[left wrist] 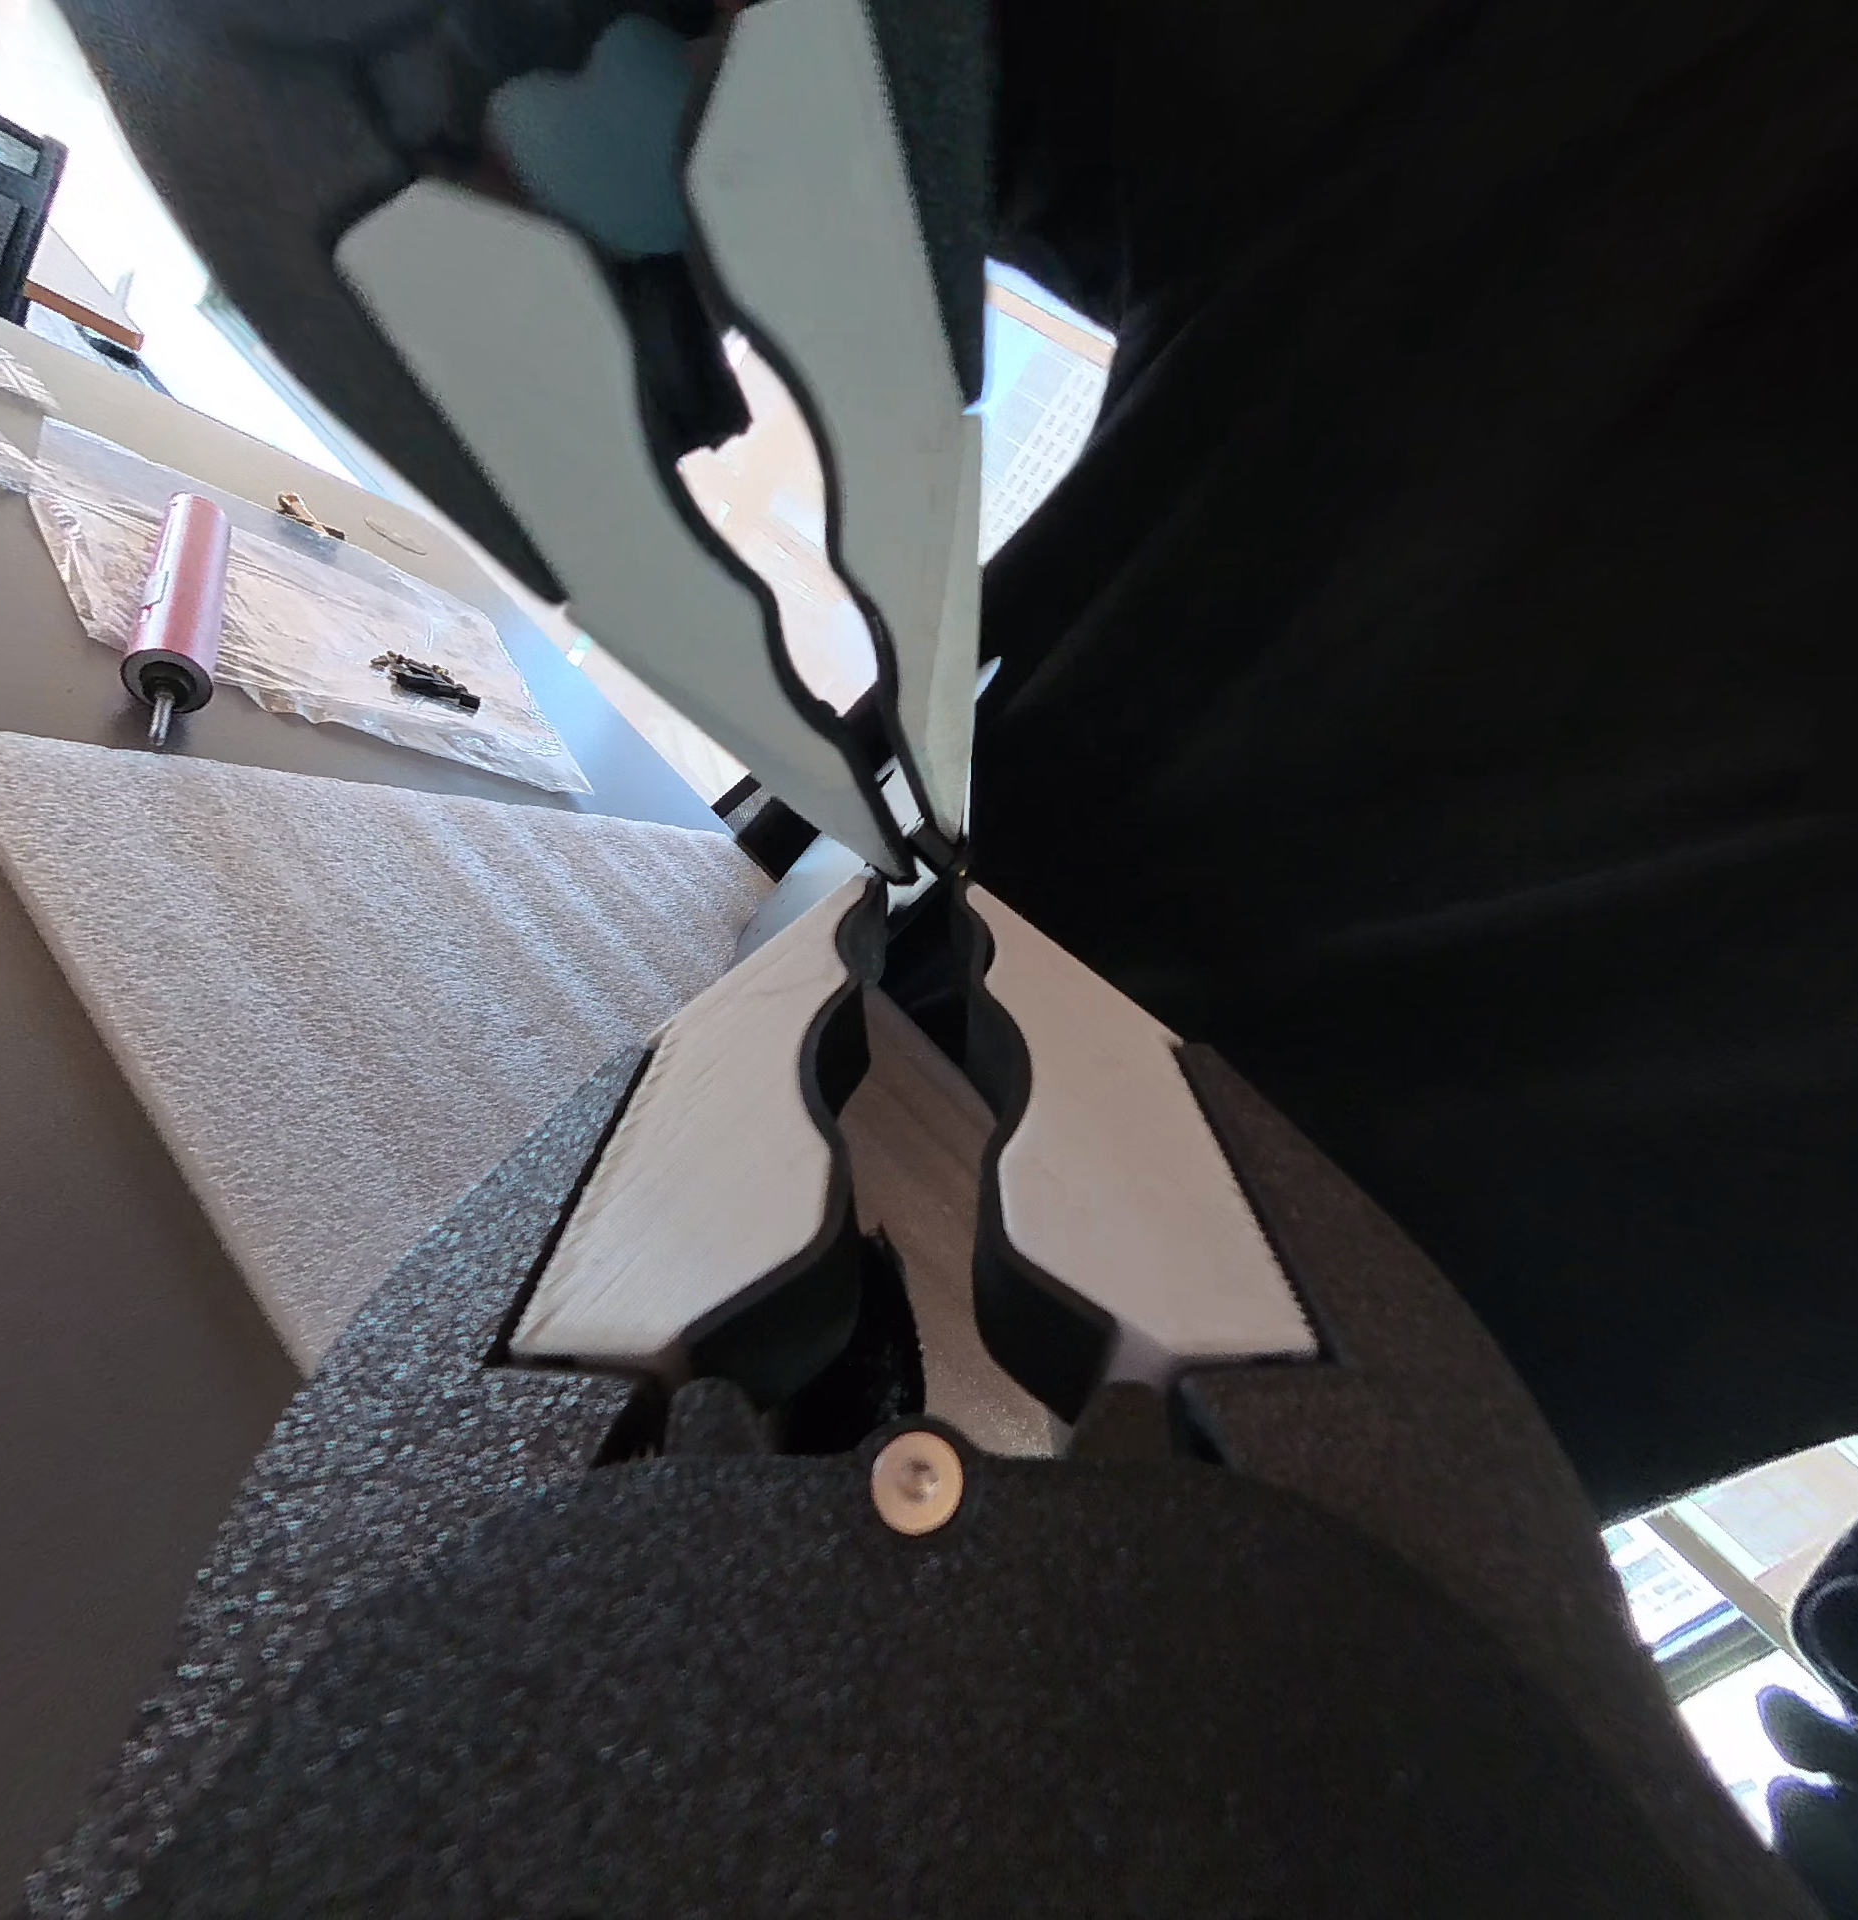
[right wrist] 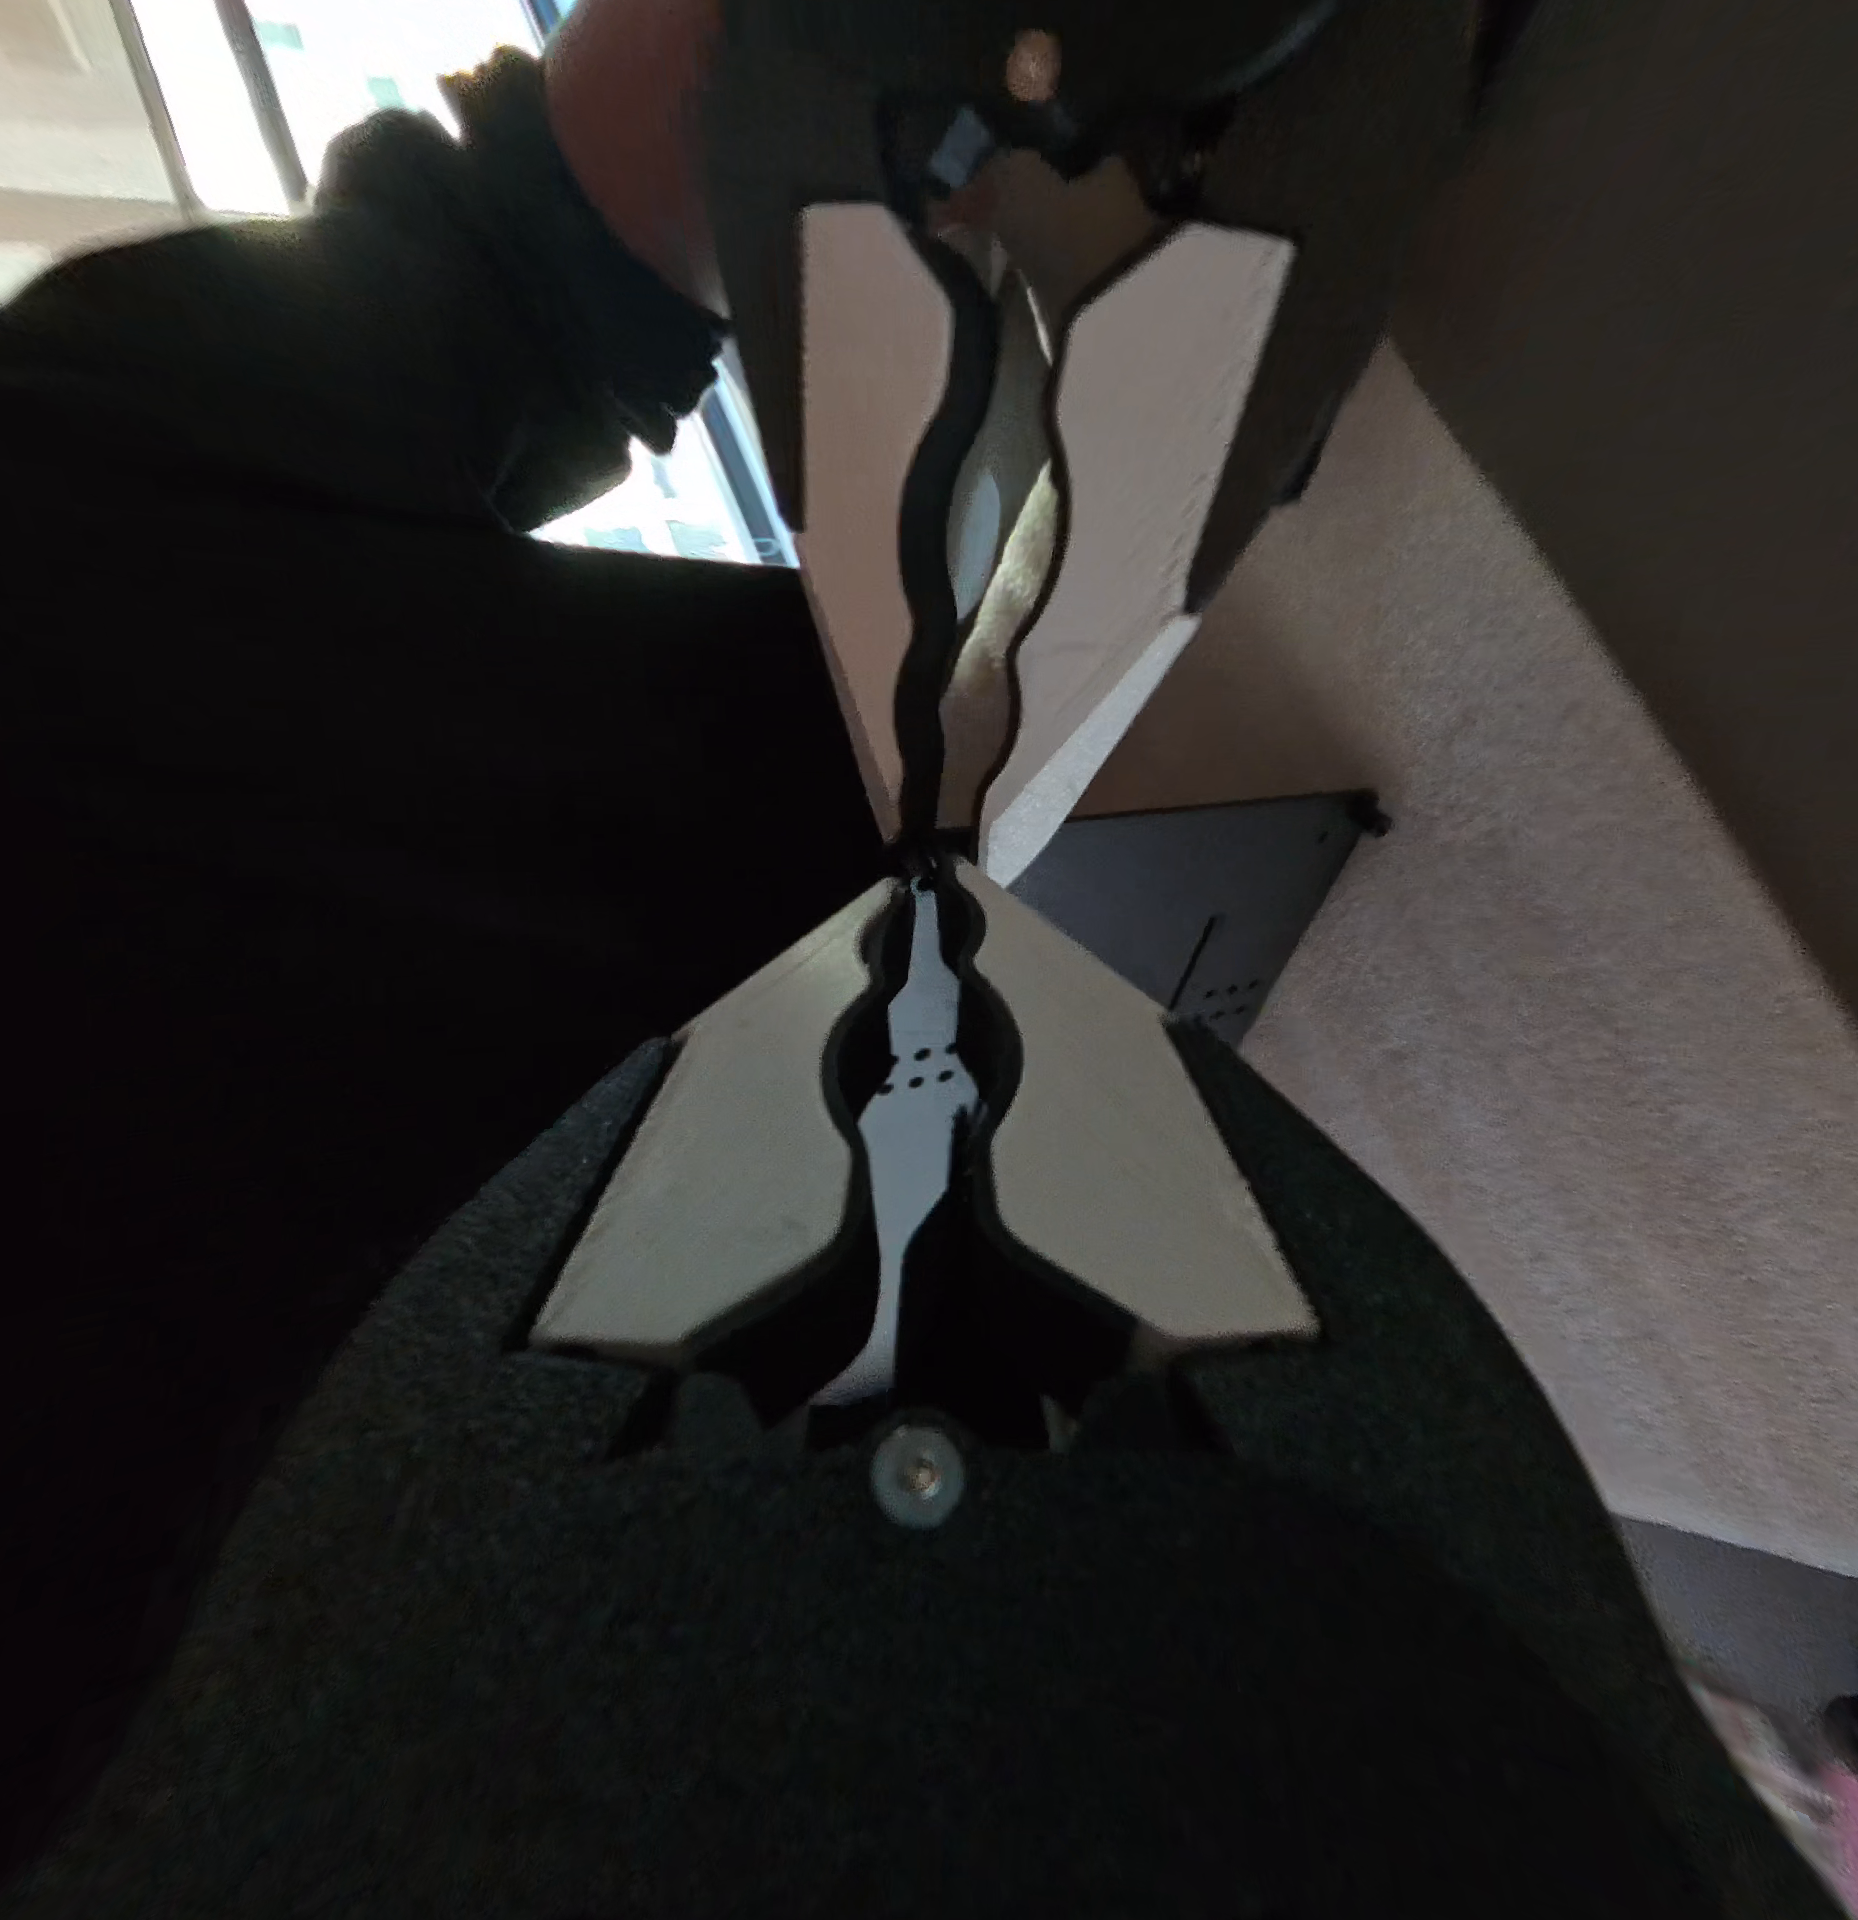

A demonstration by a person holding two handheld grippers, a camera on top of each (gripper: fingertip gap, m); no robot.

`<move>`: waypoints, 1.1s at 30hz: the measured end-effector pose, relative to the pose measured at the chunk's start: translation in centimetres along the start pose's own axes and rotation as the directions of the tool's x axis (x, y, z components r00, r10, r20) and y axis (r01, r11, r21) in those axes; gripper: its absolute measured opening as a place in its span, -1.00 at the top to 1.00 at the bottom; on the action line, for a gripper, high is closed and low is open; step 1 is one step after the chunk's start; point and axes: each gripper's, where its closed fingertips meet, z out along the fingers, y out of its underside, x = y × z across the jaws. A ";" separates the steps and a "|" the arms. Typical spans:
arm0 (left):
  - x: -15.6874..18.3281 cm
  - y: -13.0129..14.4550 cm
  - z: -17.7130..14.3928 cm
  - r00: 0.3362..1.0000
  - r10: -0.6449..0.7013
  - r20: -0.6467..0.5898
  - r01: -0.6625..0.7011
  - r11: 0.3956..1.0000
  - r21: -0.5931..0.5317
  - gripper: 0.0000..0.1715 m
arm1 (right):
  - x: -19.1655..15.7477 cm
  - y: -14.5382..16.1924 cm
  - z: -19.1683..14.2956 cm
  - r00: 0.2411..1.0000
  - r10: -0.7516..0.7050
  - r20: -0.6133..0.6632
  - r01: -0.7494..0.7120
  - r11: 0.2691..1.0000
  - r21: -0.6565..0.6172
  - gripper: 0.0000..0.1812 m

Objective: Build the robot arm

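- The left gripper (left wrist: pixel 920 904) and right gripper (right wrist: pixel 930 883) meet tip to tip, their long axes in one line from 12 to 6 o'clock in both wrist views.
- A black-gloved hand (right wrist: pixel 551 312) grips the left tool at 10 o'clock in the right wrist view.
- Each gripper's fingers are drawn together at the tips; whether anything tiny is pinched cannot be told.
- A black perforated plate (right wrist: pixel 1195 914) lies on the white foam mat (left wrist: pixel 333 987) just beyond the tips.
- At 10 o'clock in the left view, well apart, a pink screwdriver (left wrist: pixel 177 603) lies on a clear bag (left wrist: pixel 333 644), bit toward 6 o'clock, near loose black screws (left wrist: pixel 426 681).
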 end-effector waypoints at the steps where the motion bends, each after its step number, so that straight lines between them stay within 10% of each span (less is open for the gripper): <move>1: -0.1 -0.1 0.0 1.000 -0.003 0.003 0.003 1.000 0.003 0.88 | 0.1 0.0 -0.1 0.997 -0.066 -0.026 0.066 0.998 0.003 0.95; 5: -0.2 -0.1 0.0 1.000 -0.006 0.012 0.006 1.000 0.005 0.91 | 0.2 -0.1 -0.3 0.846 -0.499 -0.188 0.510 0.860 0.008 0.94; 9: -0.1 0.0 0.0 1.000 -0.005 0.006 0.005 1.000 0.003 0.92 | -0.7 -0.3 -1.0 0.372 -0.848 -0.377 0.880 0.452 -0.148 0.79; 16: -0.2 0.0 0.0 1.000 -0.008 0.007 0.008 1.000 0.004 0.92 | -0.1 -1.4 -2.6 -0.198 -0.889 -0.414 0.770 0.120 -0.626 0.85; 26: -0.3 -0.1 0.0 1.000 -0.010 0.009 0.010 1.000 0.006 0.92 | 0.8 -0.7 -0.8 -0.280 -0.926 -0.255 0.646 0.015 -0.763 0.93; 33: -0.3 -0.1 0.0 1.000 -0.003 0.014 0.003 1.000 0.004 0.92 | 0.9 -0.2 -0.7 0.088 -0.990 -0.111 0.635 0.142 -0.760 0.96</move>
